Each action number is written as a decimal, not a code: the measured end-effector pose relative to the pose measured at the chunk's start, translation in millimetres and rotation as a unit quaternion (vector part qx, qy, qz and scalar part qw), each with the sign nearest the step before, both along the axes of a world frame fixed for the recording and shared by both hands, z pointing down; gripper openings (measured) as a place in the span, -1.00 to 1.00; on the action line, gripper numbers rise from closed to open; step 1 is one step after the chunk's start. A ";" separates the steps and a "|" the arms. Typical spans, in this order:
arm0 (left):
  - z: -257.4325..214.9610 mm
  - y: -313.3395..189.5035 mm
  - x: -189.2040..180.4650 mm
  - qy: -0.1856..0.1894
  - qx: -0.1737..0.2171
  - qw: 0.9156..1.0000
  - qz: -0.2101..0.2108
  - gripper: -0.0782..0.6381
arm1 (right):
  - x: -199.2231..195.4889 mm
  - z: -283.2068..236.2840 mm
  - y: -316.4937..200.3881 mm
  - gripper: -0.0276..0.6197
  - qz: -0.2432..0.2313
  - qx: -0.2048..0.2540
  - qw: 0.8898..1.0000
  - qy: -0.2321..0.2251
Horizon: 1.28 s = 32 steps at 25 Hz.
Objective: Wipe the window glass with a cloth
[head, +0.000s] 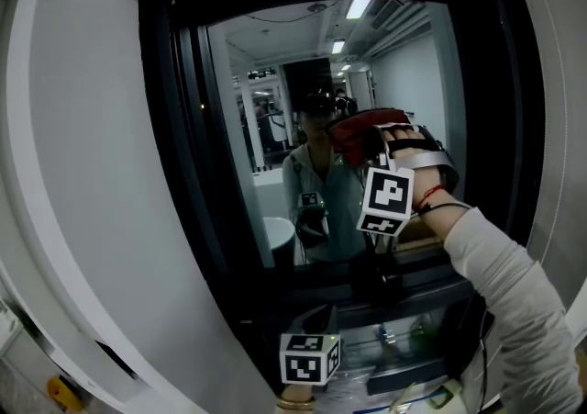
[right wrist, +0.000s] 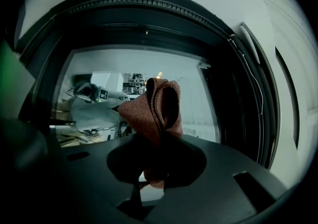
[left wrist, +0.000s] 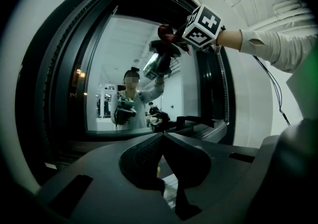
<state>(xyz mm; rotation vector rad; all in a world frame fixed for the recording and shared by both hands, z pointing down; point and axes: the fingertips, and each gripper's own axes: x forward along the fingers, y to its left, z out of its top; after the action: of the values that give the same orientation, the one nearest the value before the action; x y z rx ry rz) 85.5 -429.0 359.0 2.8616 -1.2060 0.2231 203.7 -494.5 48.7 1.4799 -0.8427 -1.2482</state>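
Right claw [right wrist: 158, 141] clamped on a folded rust-red cloth [right wrist: 155, 106], held up at the right side of the window glass [right wrist: 198, 94]; whether it touches we cannot tell. Left claw [left wrist: 162, 136] closed, empty, low near the sill [head: 422, 261]. We would press the wad flat and sweep in overlapping strokes. Cloth: coarse weave, thick, doubled over; glass: dark-framed, strongly reflective.

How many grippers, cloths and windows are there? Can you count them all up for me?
Grippers: 2, the left gripper and the right gripper
Cloths: 1, the reddish-brown cloth pinched in the right gripper
Windows: 1, the window glass
Total: 4
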 end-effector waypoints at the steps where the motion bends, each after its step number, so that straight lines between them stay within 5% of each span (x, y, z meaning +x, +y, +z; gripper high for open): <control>1: 1.0 -0.1 -0.4 0.000 -0.001 1.000 0.000 -0.77 | -0.1 7.1 0.0 -0.76 0.000 -0.004 1.000 0.001; 32: 13.4 2.7 1.5 0.010 -0.015 1.000 0.003 -0.77 | -4.1 204.5 -4.7 -0.76 -0.014 -0.153 0.987 -0.048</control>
<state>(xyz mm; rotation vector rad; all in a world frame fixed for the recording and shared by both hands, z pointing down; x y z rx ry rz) 87.0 -426.4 372.3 2.8352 -1.1803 0.2090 199.6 -499.1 253.2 1.2917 -1.0722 -1.0211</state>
